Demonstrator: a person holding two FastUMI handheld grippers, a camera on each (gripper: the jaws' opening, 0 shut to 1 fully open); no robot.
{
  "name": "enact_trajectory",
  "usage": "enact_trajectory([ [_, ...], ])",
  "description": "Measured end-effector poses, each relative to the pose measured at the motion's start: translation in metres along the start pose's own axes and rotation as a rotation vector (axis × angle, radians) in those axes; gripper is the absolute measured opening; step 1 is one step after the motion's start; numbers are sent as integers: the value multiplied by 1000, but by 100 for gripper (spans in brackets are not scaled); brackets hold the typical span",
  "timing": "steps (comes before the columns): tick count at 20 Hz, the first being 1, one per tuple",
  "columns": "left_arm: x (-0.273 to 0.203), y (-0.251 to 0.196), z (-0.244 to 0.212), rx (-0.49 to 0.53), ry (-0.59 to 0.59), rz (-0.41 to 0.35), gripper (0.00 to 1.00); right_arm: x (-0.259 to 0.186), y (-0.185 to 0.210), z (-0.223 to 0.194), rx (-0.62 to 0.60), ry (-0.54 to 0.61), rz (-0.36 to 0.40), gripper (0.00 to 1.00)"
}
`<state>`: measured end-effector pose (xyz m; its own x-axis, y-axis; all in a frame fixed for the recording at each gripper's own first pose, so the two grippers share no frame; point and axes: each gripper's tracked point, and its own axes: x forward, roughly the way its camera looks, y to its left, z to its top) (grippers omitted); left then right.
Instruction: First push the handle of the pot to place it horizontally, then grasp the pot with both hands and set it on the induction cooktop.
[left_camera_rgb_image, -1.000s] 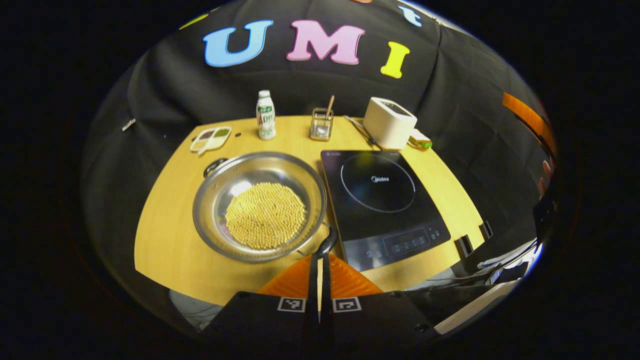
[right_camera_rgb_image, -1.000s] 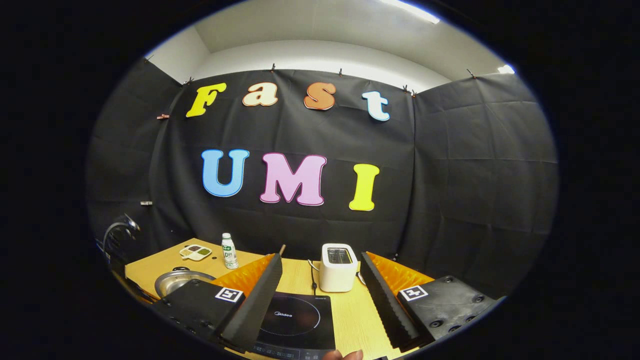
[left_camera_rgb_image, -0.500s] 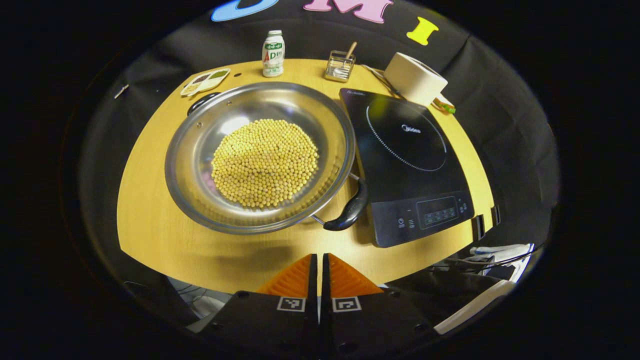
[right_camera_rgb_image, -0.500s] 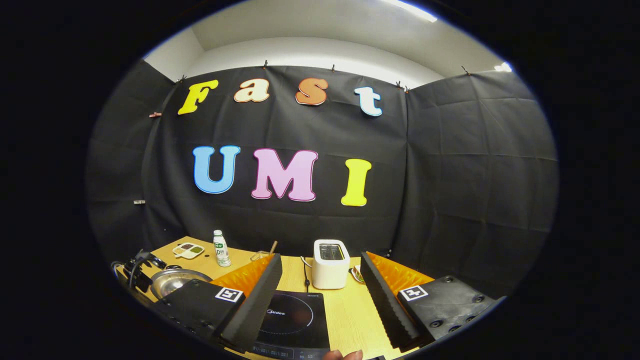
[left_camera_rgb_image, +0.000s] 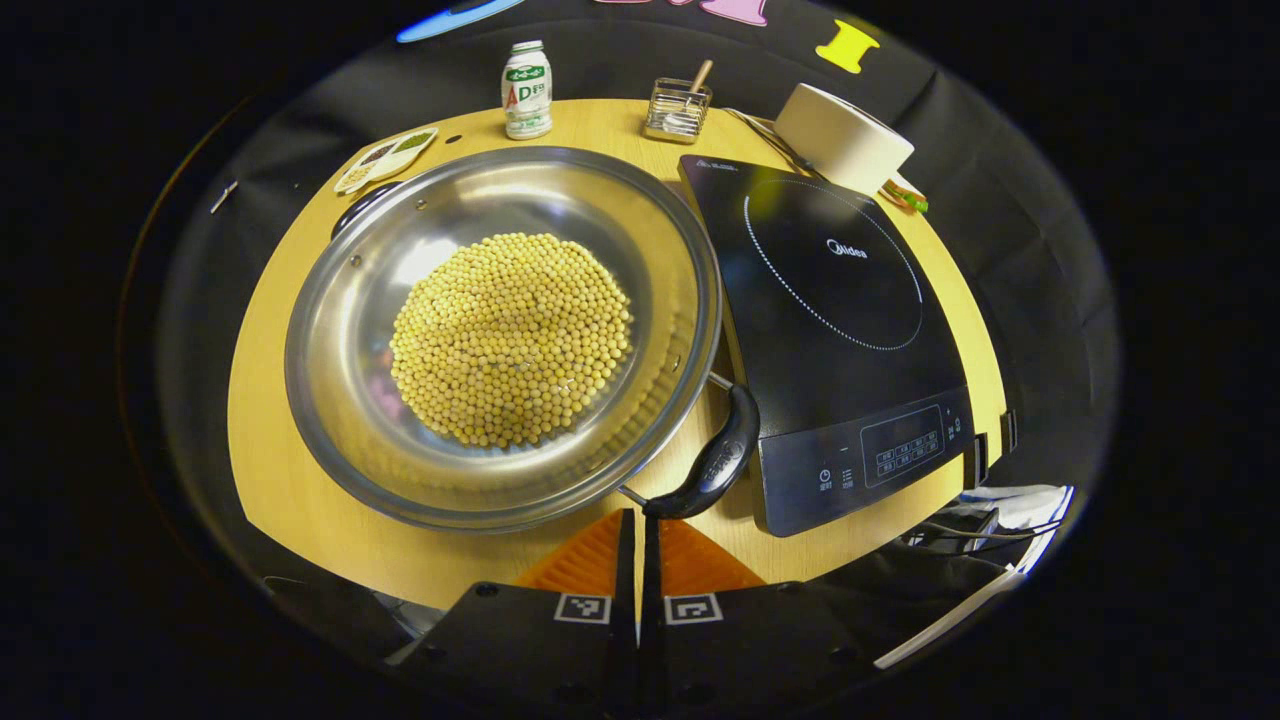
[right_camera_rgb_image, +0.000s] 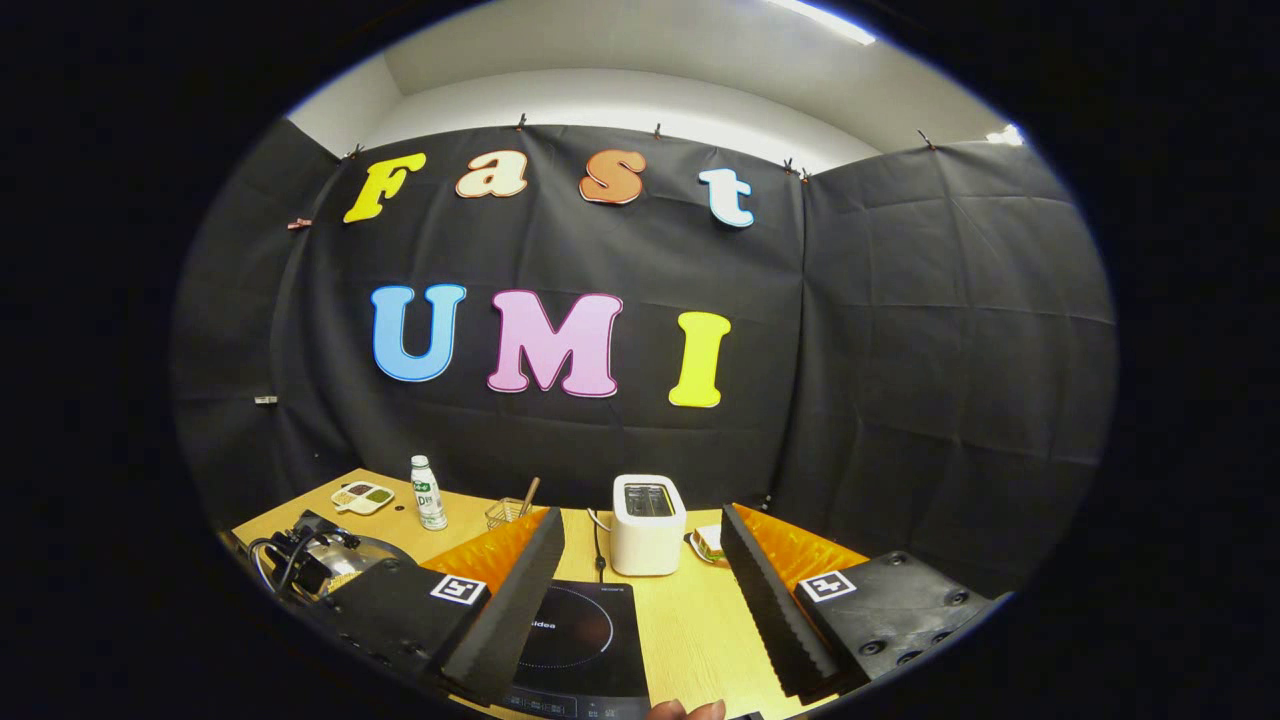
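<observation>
Worktop (left_camera_rgb_image: 300, 500): a pale wooden surface carrying everything below. Pot (left_camera_rgb_image: 340, 400): a wide, shallow steel vessel on the left part of the worktop, holding a heap of yellow beans (left_camera_rgb_image: 510, 335); its right rim lies just beside the cooktop's left edge. Induction cooktop (left_camera_rgb_image: 850, 360): a black glass slab right of the pot, control strip toward the near edge, nothing standing on it. In the right gripper view its ring (right_camera_rgb_image: 585, 630) shows between that gripper's jaws.

Toaster (left_camera_rgb_image: 840, 145): a white box at the far right corner, behind the cooktop. Pot handle (left_camera_rgb_image: 715, 465): a dark curved grip on the near right side of the pot, slanting toward the cooktop's near corner. A second dark handle (left_camera_rgb_image: 355, 205) sits at the pot's far left rim.

Left gripper (left_camera_rgb_image: 638, 525): jaws pressed together with nothing between them, tips just at the lower end of the near handle (contact cannot be told). Right gripper (right_camera_rgb_image: 640, 580): jaws spread wide, held above the worktop's near edge.

Smaller items along the far edge: bottle (left_camera_rgb_image: 526, 90), wire holder (left_camera_rgb_image: 677, 110), divided dish (left_camera_rgb_image: 385, 160).
</observation>
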<state>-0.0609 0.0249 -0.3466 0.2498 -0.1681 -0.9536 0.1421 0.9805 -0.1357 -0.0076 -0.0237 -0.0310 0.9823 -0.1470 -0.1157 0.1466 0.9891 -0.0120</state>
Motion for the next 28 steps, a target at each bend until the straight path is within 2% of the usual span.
enact_trajectory([
  [1,1,-2,2,7,4,1,7,1,-1,-2,1,3,-3,97],
  [5,7,-8,16,13,6,-4,5,2,-2,-5,-7,8,-6,96],
  [16,25,-21,78,-105,-53,-45,5,7,-12,-15,-21,23,-27,98],
  [28,38,-18,130,-44,-119,3,5,11,-14,-31,-14,58,-35,98],
])
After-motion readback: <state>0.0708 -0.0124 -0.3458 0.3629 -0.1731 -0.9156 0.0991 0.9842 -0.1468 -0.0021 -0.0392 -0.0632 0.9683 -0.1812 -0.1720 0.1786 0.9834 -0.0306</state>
